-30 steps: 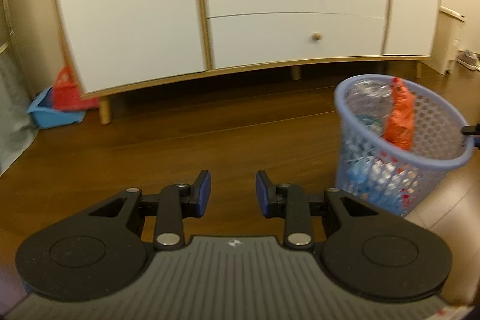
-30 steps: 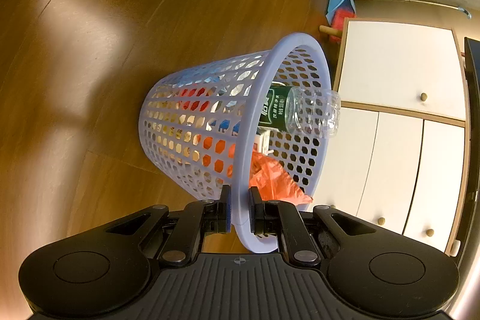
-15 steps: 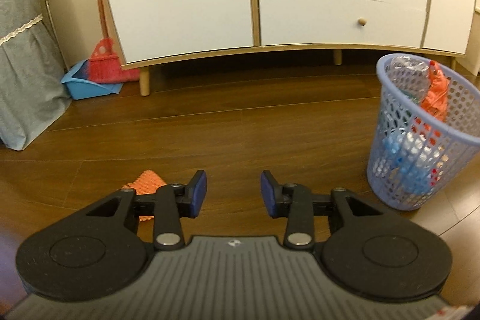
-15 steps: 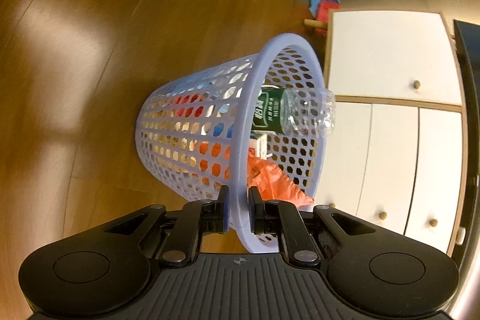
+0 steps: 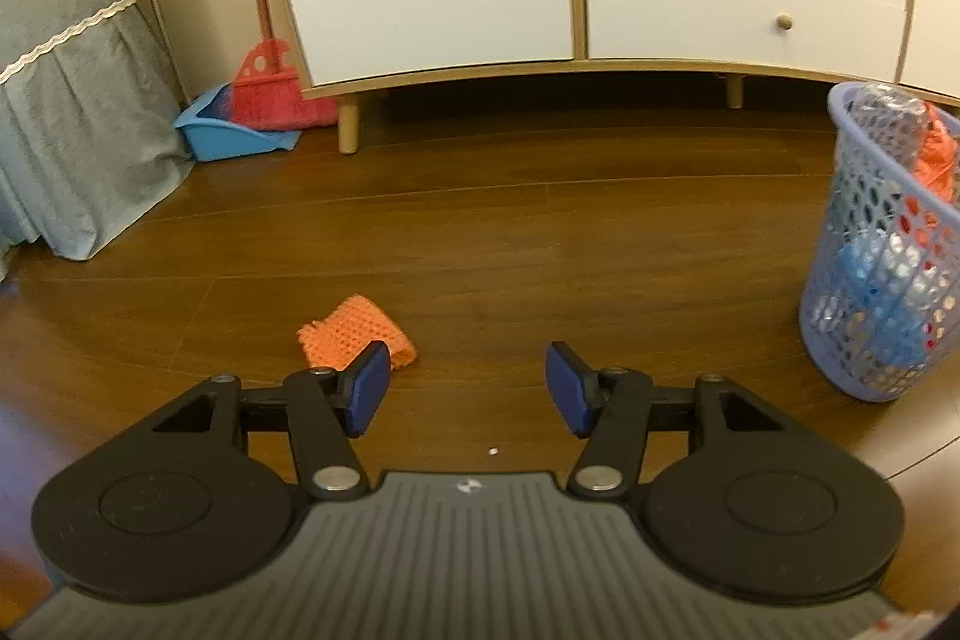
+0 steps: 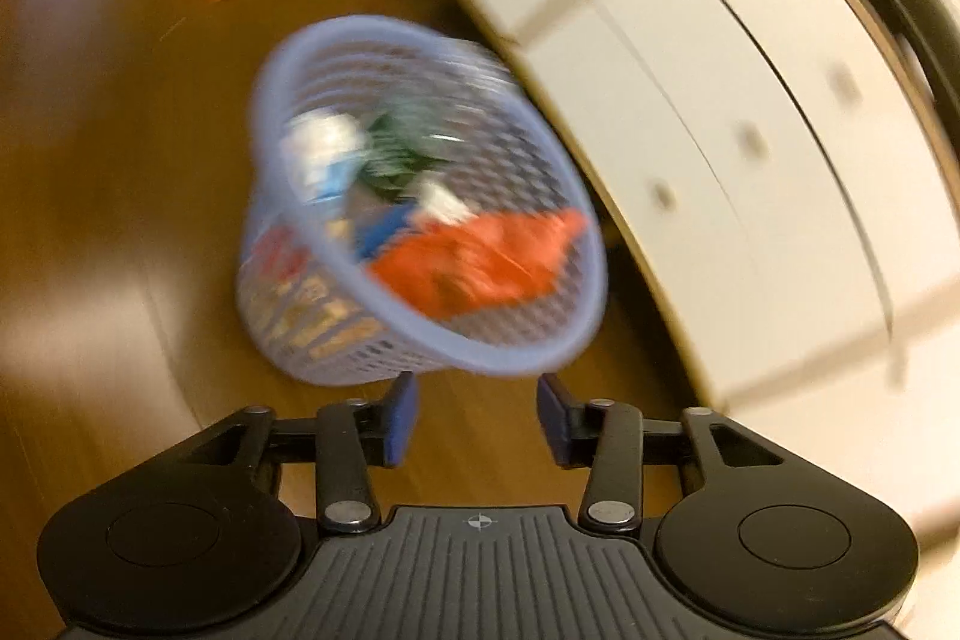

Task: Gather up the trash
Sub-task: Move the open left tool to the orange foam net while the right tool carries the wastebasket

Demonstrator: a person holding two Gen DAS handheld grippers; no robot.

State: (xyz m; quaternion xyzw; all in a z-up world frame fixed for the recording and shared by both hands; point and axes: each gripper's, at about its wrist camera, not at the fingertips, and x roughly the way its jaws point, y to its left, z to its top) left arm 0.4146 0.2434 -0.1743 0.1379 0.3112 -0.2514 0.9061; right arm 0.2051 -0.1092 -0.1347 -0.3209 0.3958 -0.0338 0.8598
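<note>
Now released from the right tool [image 6: 477, 421], lavender mesh basket [image 6: 420, 316]; both tools spread, left tool [image 5: 462, 391] nearing lower-left orange foam net [image 5: 354, 331].

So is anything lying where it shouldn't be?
Yes. An orange knitted scrap lies alone on the wooden floor, just beyond the open left gripper, while the other trash is in the blue basket. The open right gripper holds nothing.

The picture is blurred. The right gripper [image 6: 477, 421] has its jaws apart, empty, just short of the basket [image 6: 336, 340] rim. The basket holds mixed trash, an orange bag [image 6: 480, 256] uppermost. A white cabinet [image 6: 720, 100] stands beside it.
</note>
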